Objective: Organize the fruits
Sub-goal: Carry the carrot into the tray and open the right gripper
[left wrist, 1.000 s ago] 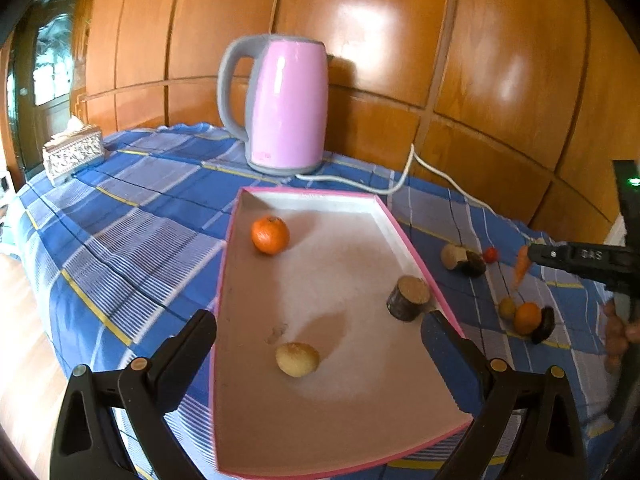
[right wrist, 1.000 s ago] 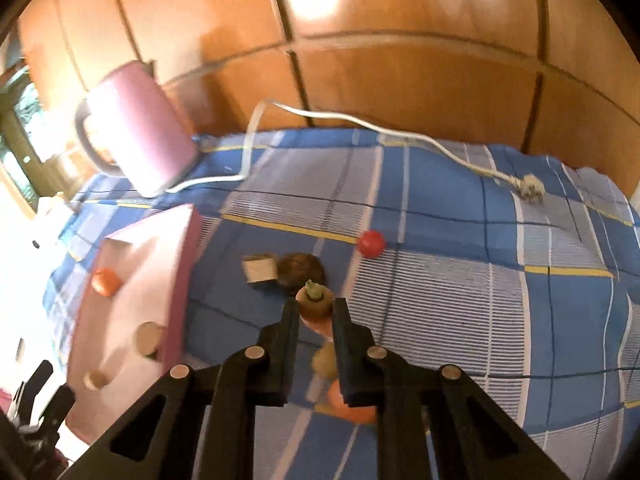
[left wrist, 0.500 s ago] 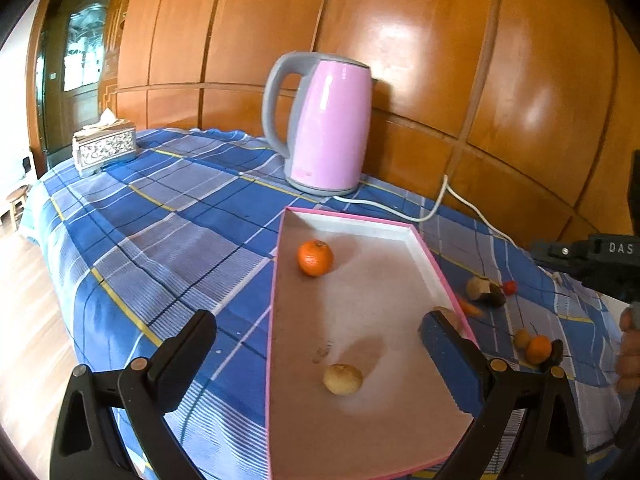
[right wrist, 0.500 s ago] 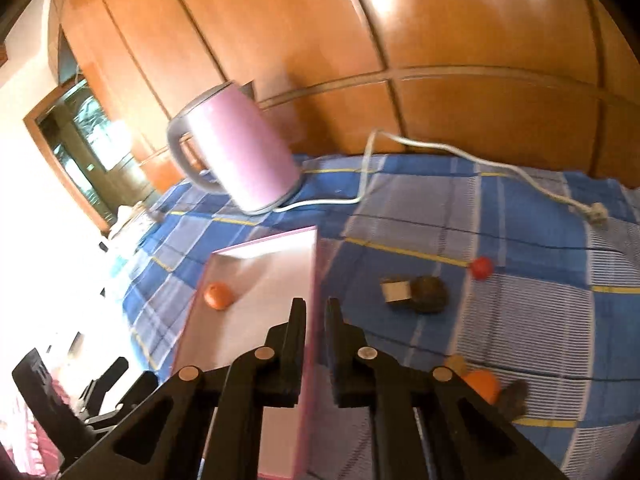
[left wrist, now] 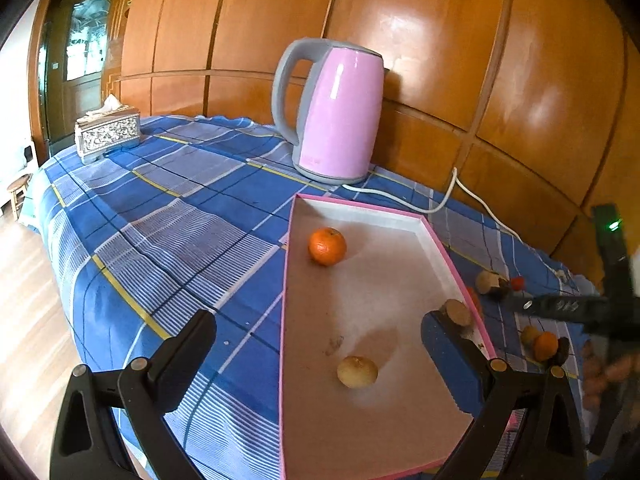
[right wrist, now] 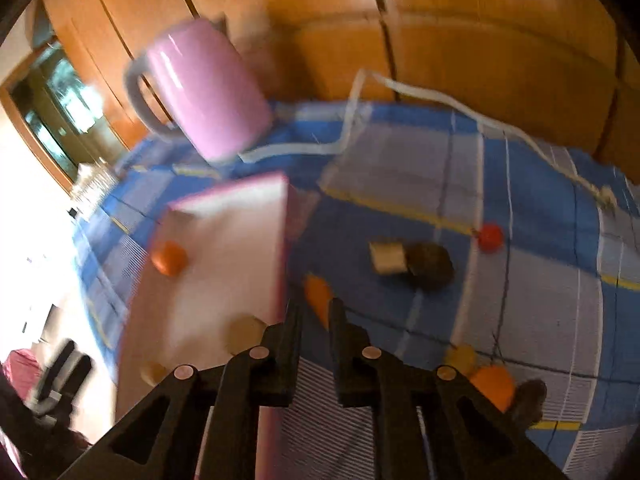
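- Over the right rim of the pink tray point(right wrist: 224, 240), the right gripper point(right wrist: 312, 316) is clamped on a small orange carrot-looking piece point(right wrist: 318, 296), so this looks like the carry-and-drop step of sorting the fruit.
- Already in the tray: an orange point(left wrist: 327, 246), a pale round fruit point(left wrist: 357, 371) and a brown stump-like chunk point(left wrist: 456, 313) by the right wall.
- Out on the blue plaid cloth point(left wrist: 168, 208) there's a cut piece beside a dark lump point(right wrist: 430, 266), a little red ball point(right wrist: 491, 237), and a cluster with another orange point(right wrist: 493, 386).
- My guess for the next move: shift the piece further in over the tray floor, lower it, then let go, aiming for the bare middle so it doesn't bump the stump.
- The right gripper points steeply down, tips right at the rim; that view is blurry.
- The left gripper point(left wrist: 320, 344) is spread wide and holding nothing, angled gently down at the tray's near end.
- The pink kettle point(left wrist: 334, 112) sits behind the tray, out of the way.
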`<action>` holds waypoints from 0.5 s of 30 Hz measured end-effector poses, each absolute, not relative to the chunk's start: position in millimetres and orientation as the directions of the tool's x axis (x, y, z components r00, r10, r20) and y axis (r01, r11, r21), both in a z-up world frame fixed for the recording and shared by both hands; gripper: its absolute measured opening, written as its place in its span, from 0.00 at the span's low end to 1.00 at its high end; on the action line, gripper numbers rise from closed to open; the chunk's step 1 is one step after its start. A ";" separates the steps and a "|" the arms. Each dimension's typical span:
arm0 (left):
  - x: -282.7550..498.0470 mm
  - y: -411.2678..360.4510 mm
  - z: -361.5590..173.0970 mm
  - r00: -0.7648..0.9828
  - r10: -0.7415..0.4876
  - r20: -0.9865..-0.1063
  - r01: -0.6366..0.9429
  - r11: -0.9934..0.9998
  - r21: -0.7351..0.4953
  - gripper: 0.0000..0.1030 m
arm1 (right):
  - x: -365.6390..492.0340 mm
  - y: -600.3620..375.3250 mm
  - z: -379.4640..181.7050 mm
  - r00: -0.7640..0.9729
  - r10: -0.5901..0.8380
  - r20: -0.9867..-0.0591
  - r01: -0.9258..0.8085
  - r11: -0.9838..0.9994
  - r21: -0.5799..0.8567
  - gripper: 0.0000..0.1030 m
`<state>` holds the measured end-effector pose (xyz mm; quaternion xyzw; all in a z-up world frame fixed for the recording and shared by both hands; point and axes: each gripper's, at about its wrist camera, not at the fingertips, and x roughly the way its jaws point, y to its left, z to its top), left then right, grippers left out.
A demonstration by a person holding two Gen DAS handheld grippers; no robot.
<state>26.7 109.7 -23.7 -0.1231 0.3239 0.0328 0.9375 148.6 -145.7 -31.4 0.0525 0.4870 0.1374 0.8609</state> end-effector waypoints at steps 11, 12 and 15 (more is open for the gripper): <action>28.5 101.2 -24.3 0.778 -0.029 -0.628 -0.120 0.974 -0.194 1.00 | 181.5 -133.3 -79.8 0.355 0.268 -0.895 -0.263 0.948 0.179 0.22; 28.5 101.0 -24.6 0.777 -0.029 -0.629 -0.120 0.974 -0.192 1.00 | 184.5 -132.1 -82.9 0.343 0.264 -0.901 -0.268 0.947 0.175 0.22; 28.8 100.2 -25.0 0.774 -0.027 -0.632 -0.119 0.975 -0.188 1.00 | 188.9 -124.8 -84.3 0.358 0.246 -0.901 -0.298 0.944 0.139 0.16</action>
